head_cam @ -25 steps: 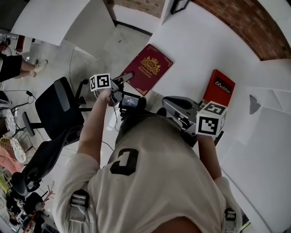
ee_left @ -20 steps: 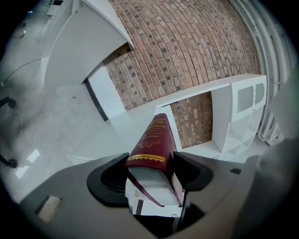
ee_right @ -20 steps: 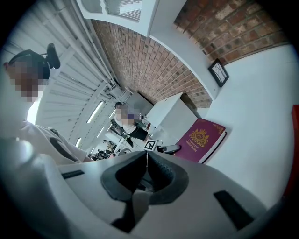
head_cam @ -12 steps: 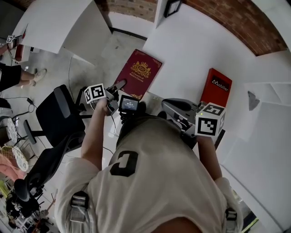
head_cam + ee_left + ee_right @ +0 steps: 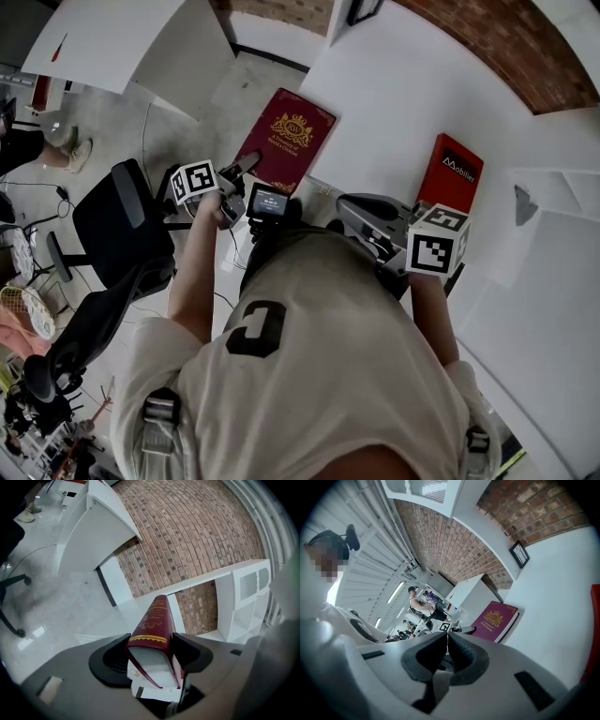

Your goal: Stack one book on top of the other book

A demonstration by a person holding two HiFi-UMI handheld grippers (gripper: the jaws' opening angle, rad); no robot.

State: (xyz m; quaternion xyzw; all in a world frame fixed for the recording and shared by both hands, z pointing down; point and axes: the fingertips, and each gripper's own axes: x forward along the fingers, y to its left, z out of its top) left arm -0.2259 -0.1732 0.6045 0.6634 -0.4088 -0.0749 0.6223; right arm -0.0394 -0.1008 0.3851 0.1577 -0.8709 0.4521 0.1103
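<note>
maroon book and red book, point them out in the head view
maroon book [image 5: 286,141], head view, middle of its front cover
red book [image 5: 452,175], head view, middle of its cover

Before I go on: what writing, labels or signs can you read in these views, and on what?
"Mobilier", white, first letter stylised: cover of the red book.
Gold crest and lettering on the maroon book: too small to read.
Dark mark on the person's shirt: no clear letter.
Left marker cube and right marker cube: black-and-white patterns, no words.

Two books — one maroon book [image 5: 286,141], one red book [image 5: 457,174].
</note>
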